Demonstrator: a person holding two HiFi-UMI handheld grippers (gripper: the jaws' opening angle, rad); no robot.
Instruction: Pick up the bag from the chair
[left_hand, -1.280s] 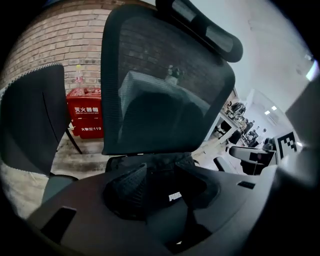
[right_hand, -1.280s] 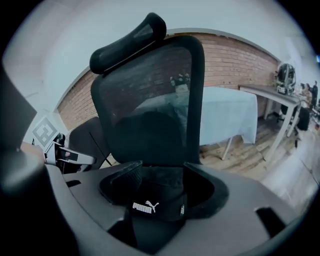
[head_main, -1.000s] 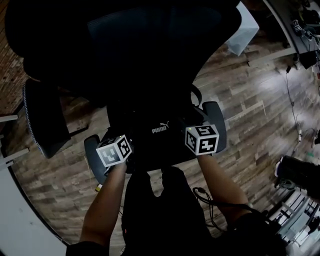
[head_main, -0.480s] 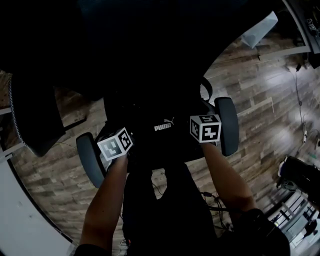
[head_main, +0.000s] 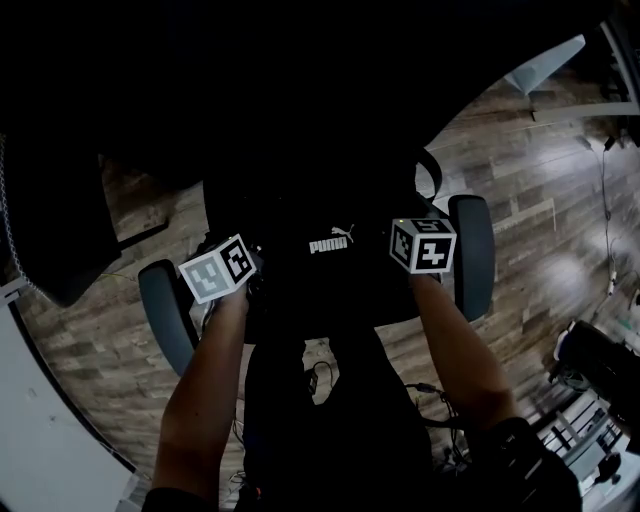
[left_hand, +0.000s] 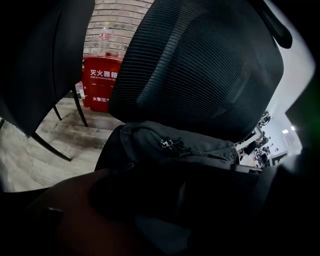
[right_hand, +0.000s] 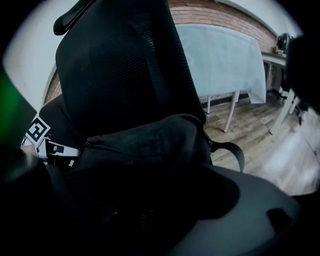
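a black bag (head_main: 330, 262) is seen lying on the seat of a chair (head_main: 165, 315), set back against the mesh backrest (left_hand: 200, 65). a white logo (head_main: 332, 240) is shown on its top. the bag is flanked by both grippers: the left gripper (head_main: 220, 272) is held at its left end and the right gripper (head_main: 422, 246) at its right end, each just inside an armrest (head_main: 472, 255). how far either claw is open cannot be told, since in both gripper views the jaws are lost in shadow against the dark bag, and no grip on it can be made out. two zip pulls (left_hand: 167, 144) are seen on the bag's upper edge, and a strap (right_hand: 232, 150) is looped out from its right side. a red box (left_hand: 100, 82) with a bottle (left_hand: 104, 32) on it is seen behind the chair by a brick wall (left_hand: 117, 17). a pale table (right_hand: 220, 60) is seen to the right, on a wood floor (head_main: 540, 180).
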